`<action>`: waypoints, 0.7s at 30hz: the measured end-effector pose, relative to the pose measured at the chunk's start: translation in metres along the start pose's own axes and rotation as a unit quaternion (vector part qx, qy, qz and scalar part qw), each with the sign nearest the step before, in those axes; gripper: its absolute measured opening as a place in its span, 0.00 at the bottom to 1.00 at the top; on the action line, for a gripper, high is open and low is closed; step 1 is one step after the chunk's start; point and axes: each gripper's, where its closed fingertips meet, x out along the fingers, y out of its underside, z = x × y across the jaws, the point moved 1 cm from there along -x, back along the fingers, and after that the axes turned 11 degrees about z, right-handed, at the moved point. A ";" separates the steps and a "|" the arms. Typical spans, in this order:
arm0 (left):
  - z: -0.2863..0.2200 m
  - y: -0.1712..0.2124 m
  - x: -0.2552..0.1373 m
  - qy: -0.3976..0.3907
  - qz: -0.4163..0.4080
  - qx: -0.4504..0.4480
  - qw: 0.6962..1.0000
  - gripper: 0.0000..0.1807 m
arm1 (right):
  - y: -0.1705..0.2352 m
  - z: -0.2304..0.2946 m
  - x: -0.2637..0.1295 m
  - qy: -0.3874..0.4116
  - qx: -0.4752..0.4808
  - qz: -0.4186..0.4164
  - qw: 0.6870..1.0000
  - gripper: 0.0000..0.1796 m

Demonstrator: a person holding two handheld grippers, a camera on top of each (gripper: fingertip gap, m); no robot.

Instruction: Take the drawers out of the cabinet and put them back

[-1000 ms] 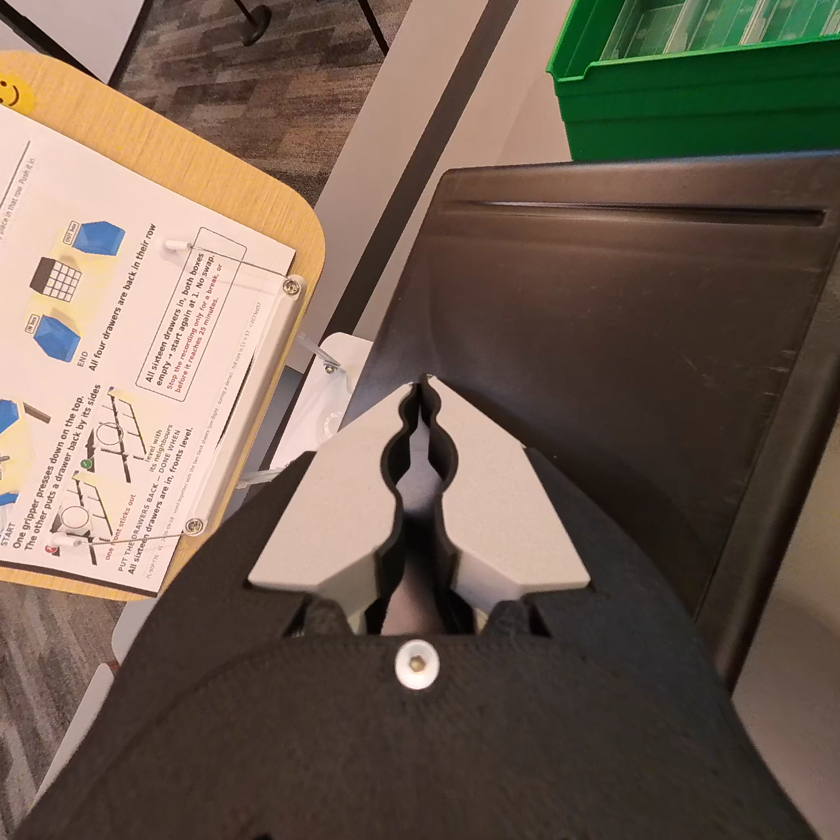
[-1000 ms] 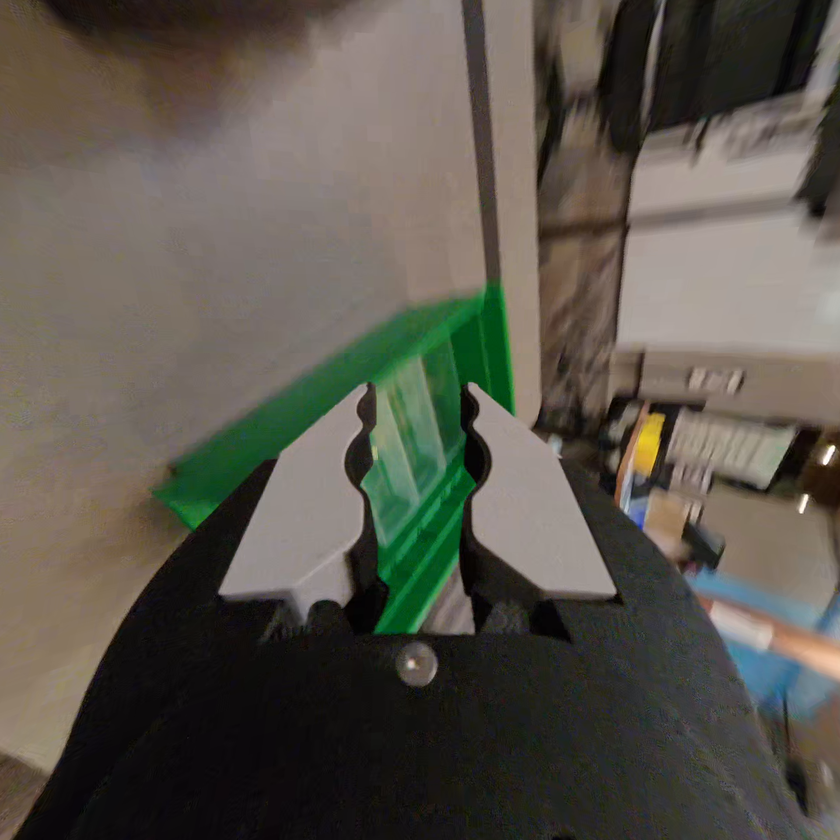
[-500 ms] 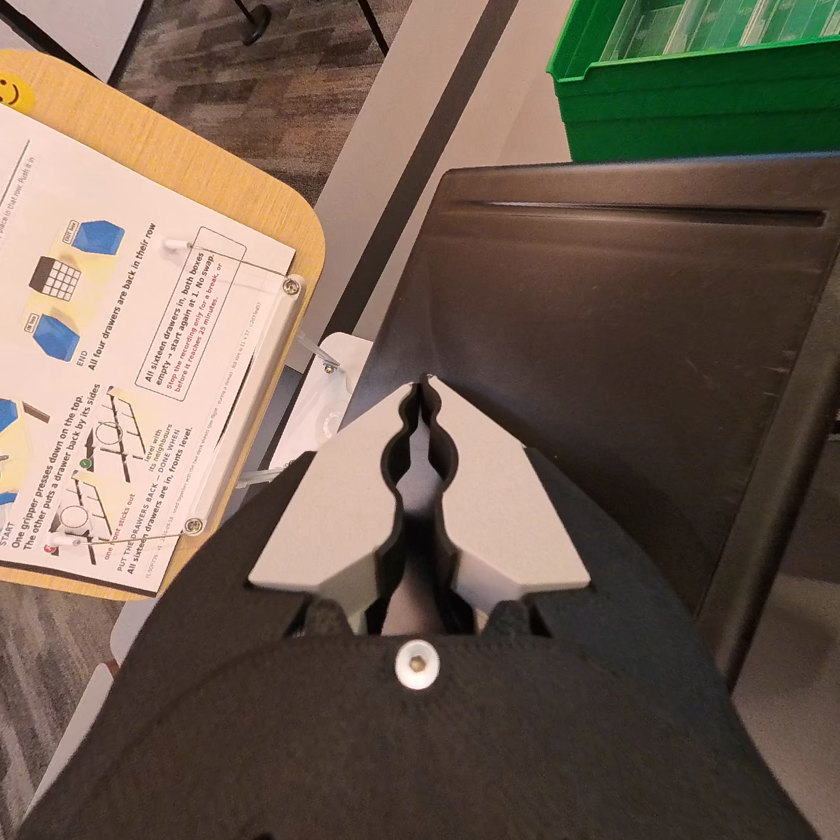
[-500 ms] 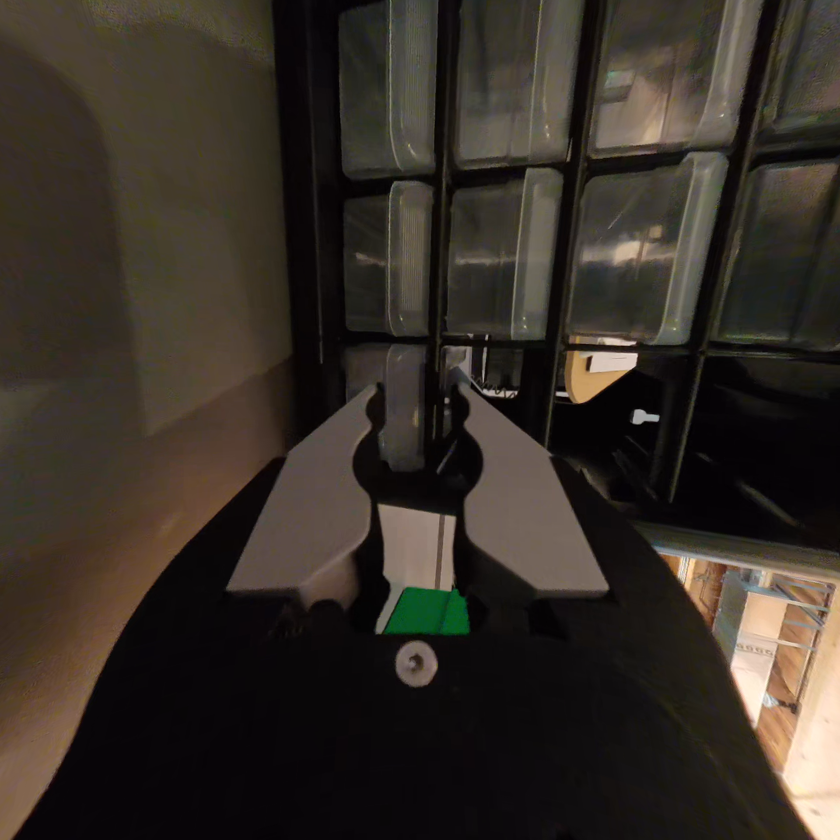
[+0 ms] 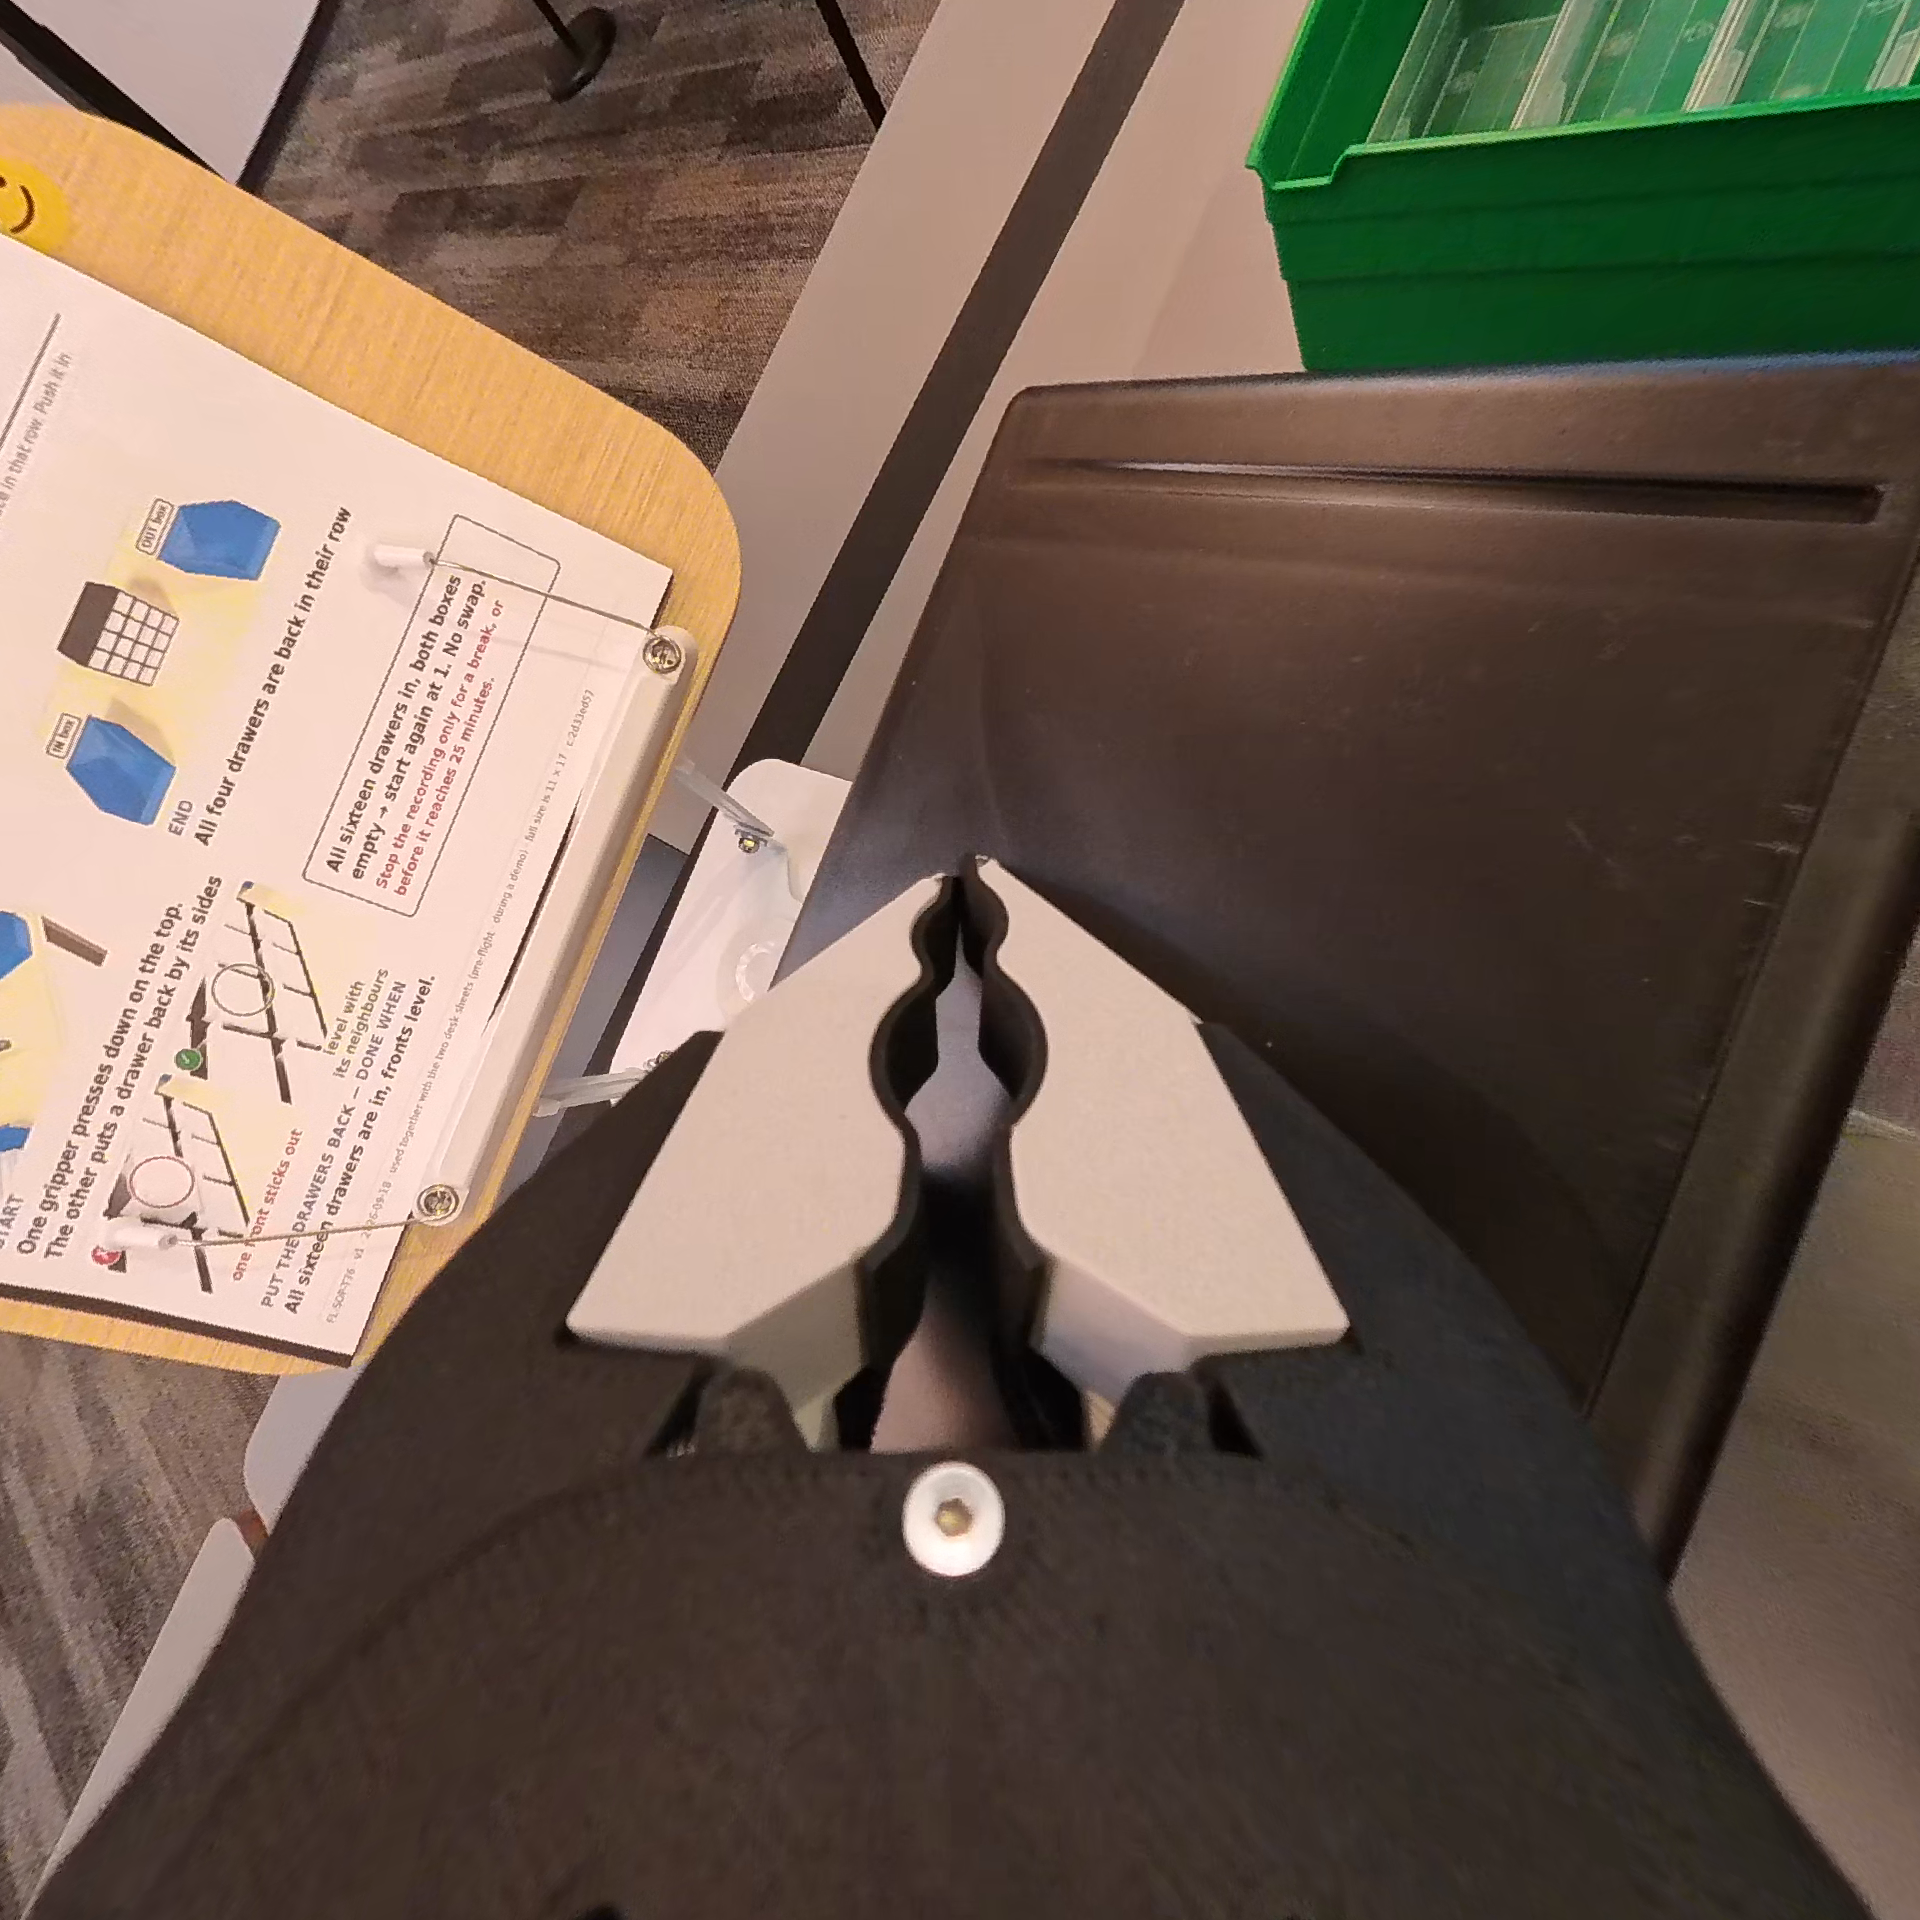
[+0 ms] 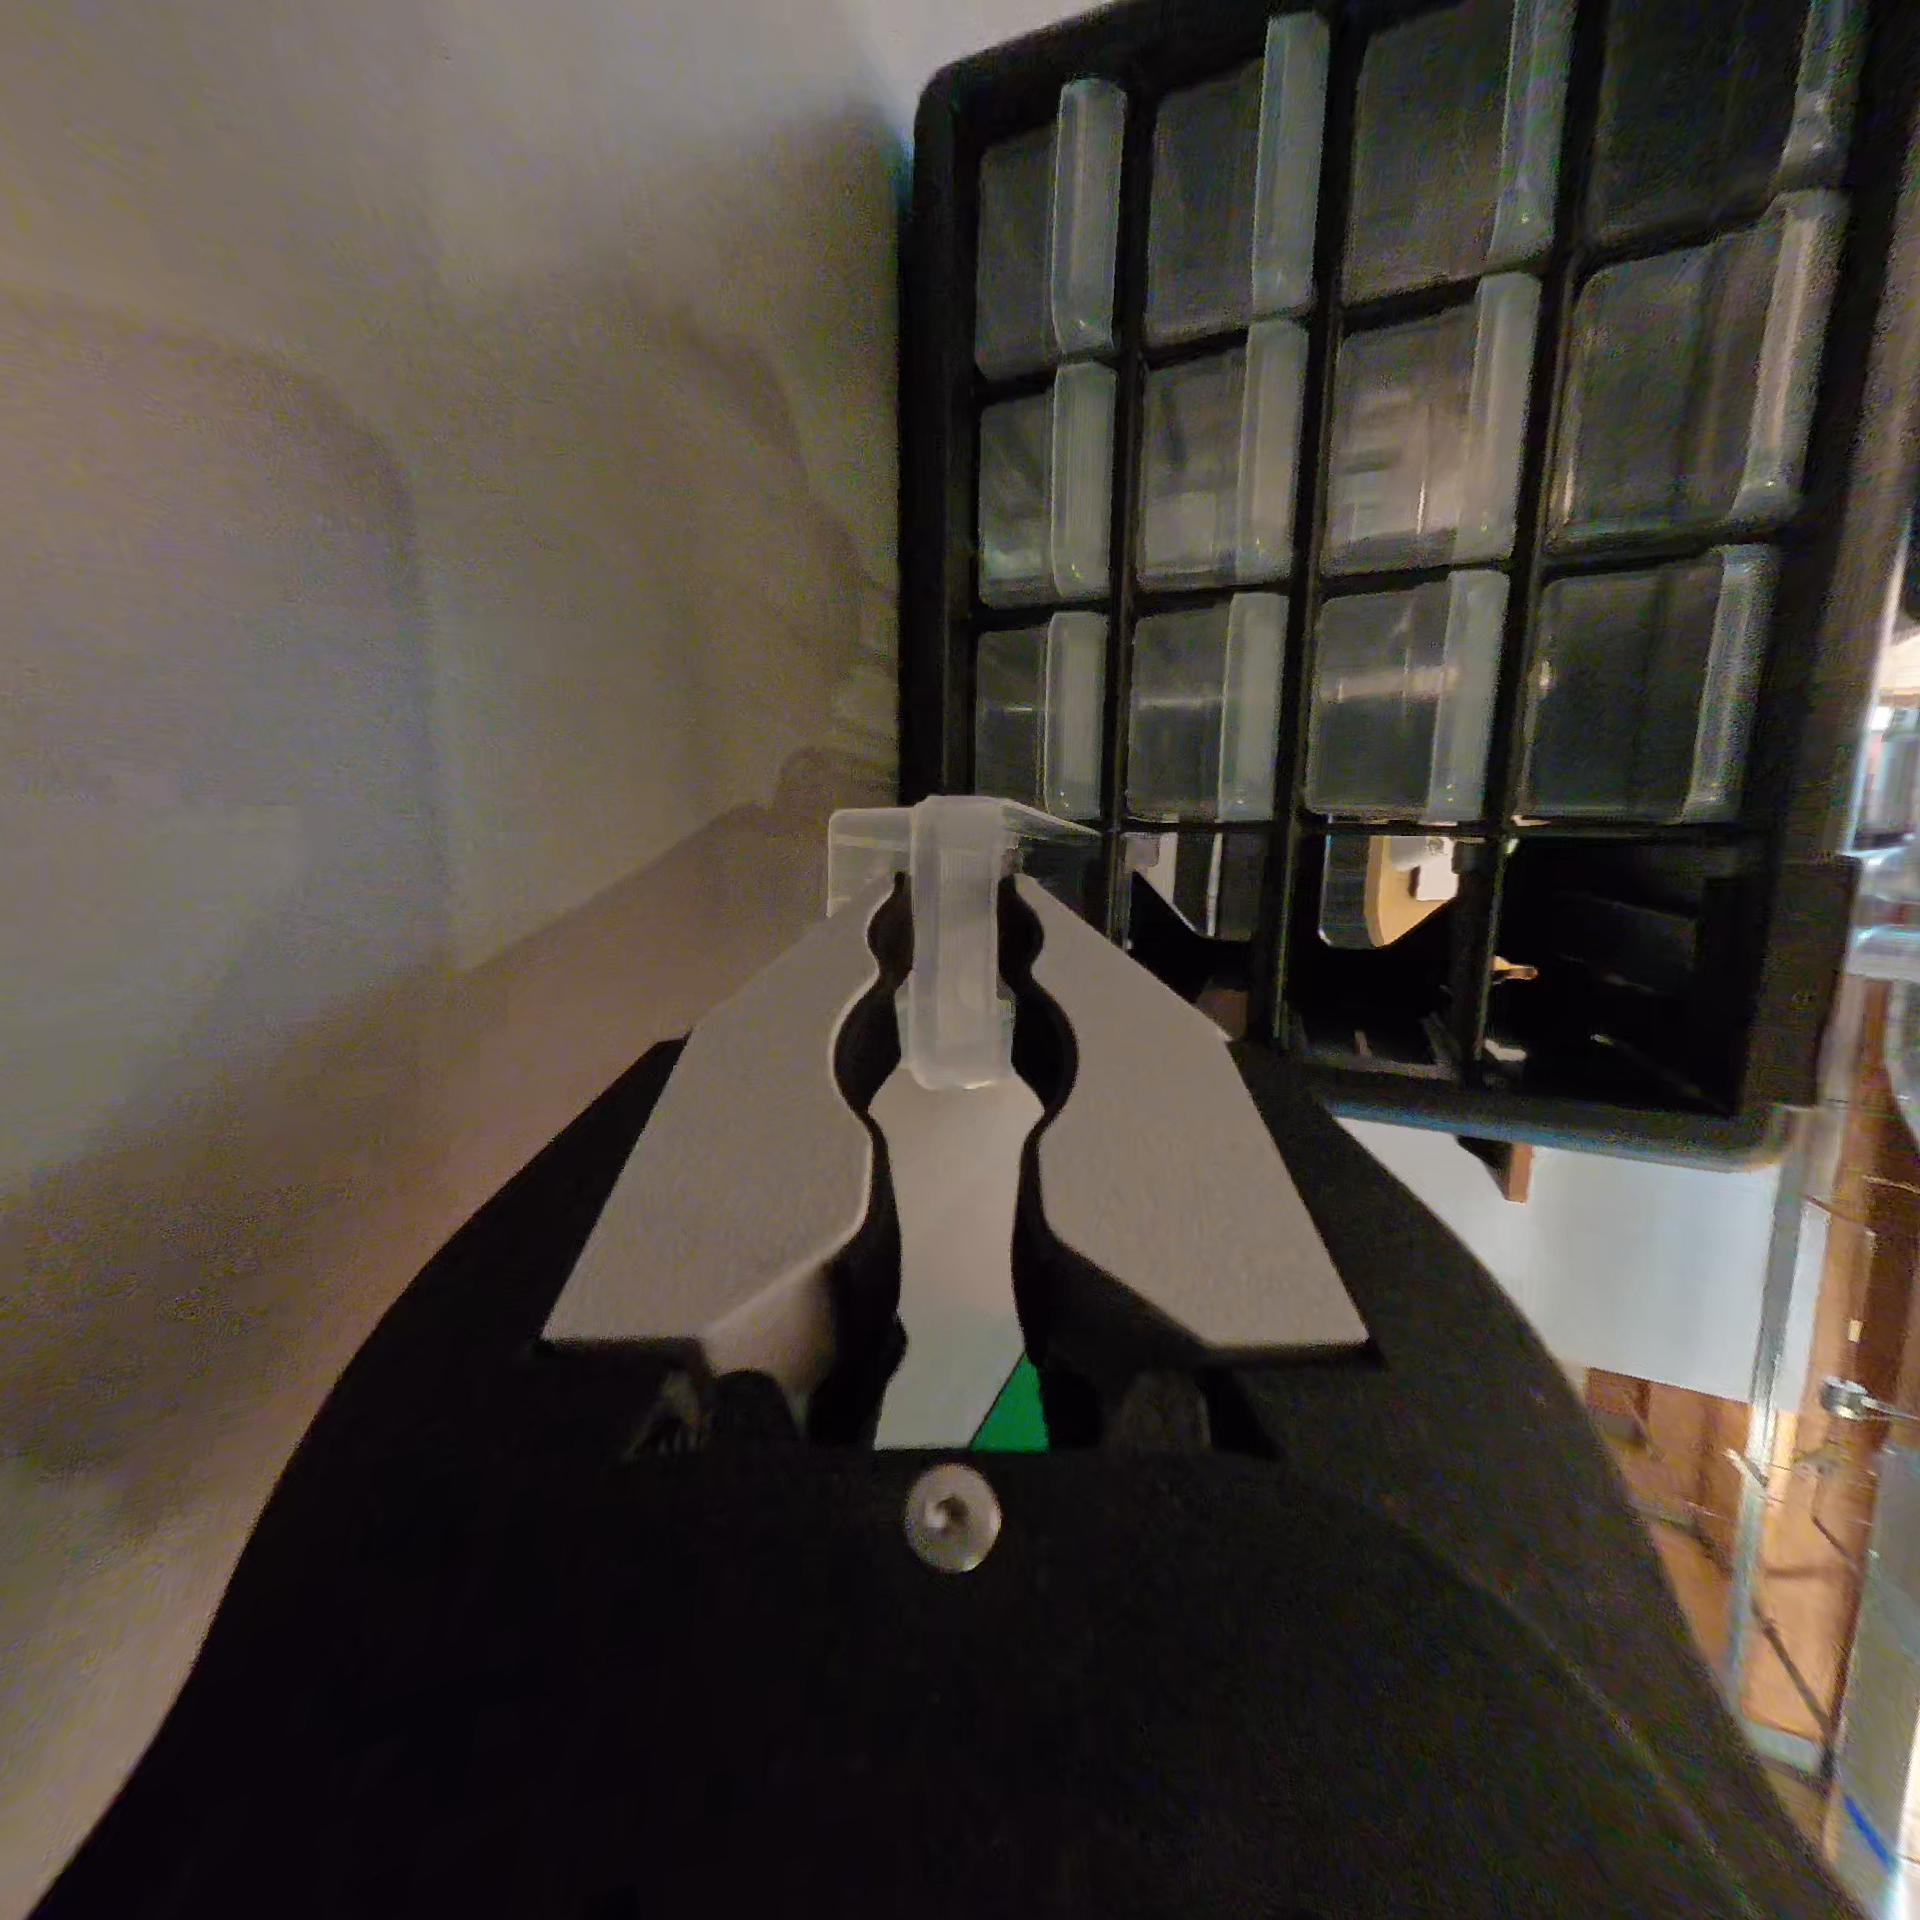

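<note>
The pale desk (image 5: 914, 260) carries everything here, its grey surface running under the black cabinet (image 5: 1455, 790) and the green bin (image 5: 1579, 249) just behind it. In the left wrist view the cabinet's flat dark top fills the middle, and the left hand-held gripper (image 5: 961, 883) sits on that top near its left edge with its jaws clenched together, tips touching and nothing between them. The green bin holds clear drawers lying side by side. To the left, off the desk's edge, a wooden board (image 5: 582, 436) holds a printed instruction sheet (image 5: 260, 831) pinned under thin wire clips.

In the right wrist view the picture is turned sideways: the cabinet front (image 6: 1403, 520) shows a grid of slots, most filled by clear drawers (image 6: 1403, 696) — the row of slots nearest the gripper stands open and dark, and through one of them a bit of the wooden board shows. The right hand-held gripper (image 6: 951, 883) is closed on the handle tab of one clear drawer (image 6: 951, 935), which reaches out ahead of the fingertips toward the open corner slot; how far it is in that slot, I cannot tell. A sliver of green shows low between the jaws
</note>
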 end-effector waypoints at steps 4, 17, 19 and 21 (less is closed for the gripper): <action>0.000 0.000 0.000 0.000 0.000 0.000 1.000 0.00 | -0.001 0.003 -0.012 -0.019 0.001 0.009 1.000 0.08; 0.000 0.000 0.000 0.002 0.000 -0.002 1.000 0.00 | -0.011 -0.011 -0.058 -0.068 0.038 -0.030 0.996 0.07; 0.000 0.000 0.000 0.001 0.000 -0.002 1.000 0.00 | -0.006 -0.014 -0.064 -0.110 0.051 -0.032 0.992 0.07; 0.000 0.000 0.000 0.001 0.000 -0.002 1.000 0.00 | 0.000 -0.016 -0.069 -0.135 0.058 -0.029 0.989 0.07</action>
